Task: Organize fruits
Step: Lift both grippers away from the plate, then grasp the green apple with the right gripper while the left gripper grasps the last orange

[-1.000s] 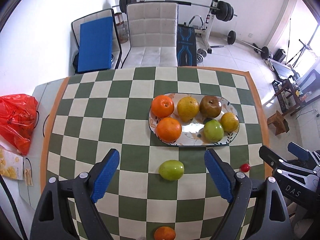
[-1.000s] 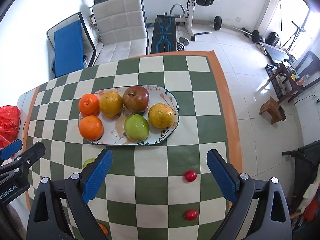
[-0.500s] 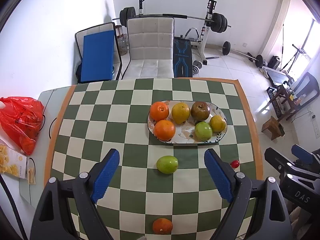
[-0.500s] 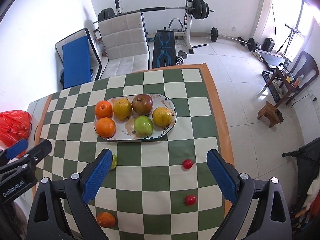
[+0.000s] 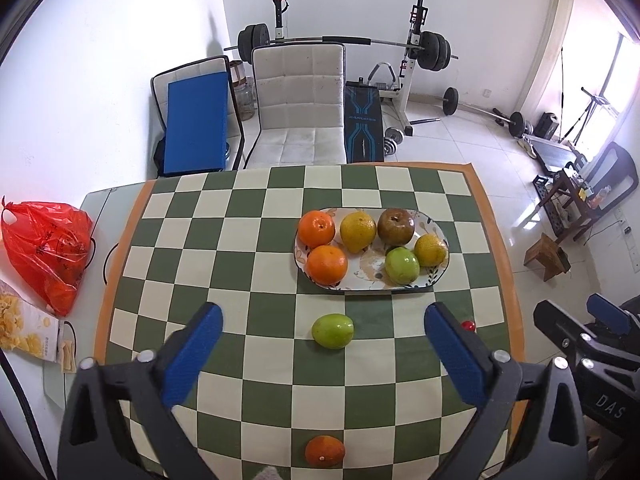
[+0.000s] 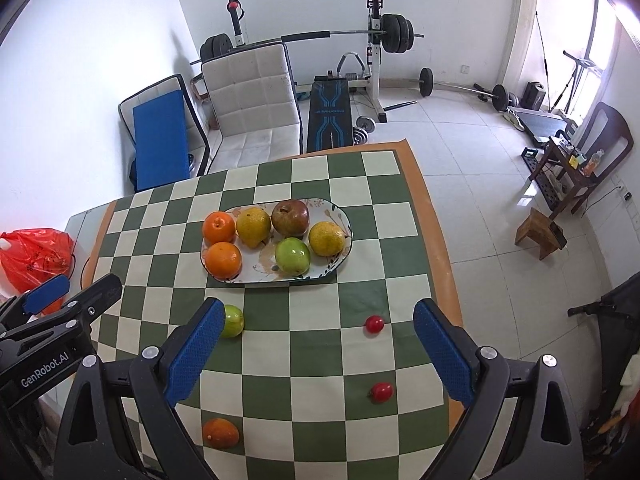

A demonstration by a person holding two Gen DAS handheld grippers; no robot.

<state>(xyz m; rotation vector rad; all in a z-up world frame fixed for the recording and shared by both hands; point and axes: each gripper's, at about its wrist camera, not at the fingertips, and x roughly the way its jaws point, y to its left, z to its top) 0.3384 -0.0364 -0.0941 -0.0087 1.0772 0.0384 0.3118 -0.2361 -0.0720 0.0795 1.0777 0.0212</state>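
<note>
The left gripper [image 5: 323,354], marked "GenRobot.AI", and the right gripper [image 6: 316,350], marked "DAS", both hover with fingers spread wide and empty above the checkered counter [image 5: 224,248]. An oval plate [image 5: 436,276], long axis running left to right, holds six fruits. A green apple [image 5: 333,331], an orange [image 5: 325,451] and two small tomatoes [image 6: 375,324] lie loose on the counter nearer the grippers, with a red bag [image 5: 48,248] at the left edge.

A lived-in home, this one, a room doing double duty as dining spot and gym. The table [image 5: 280,396] with its green-and-white checked cloth is our landmark. Just behind it, a white padded chair [image 5: 302,108], and beside that a second chair with a blue cushion [image 5: 196,124]. Further back against the wall, a barbell rack [image 5: 416,52] loaded with plates and a bench [image 5: 362,128]. Off the table's left edge, a red plastic bag [image 5: 48,252]. White tiled floor [image 6: 480,168] to the right.
</note>
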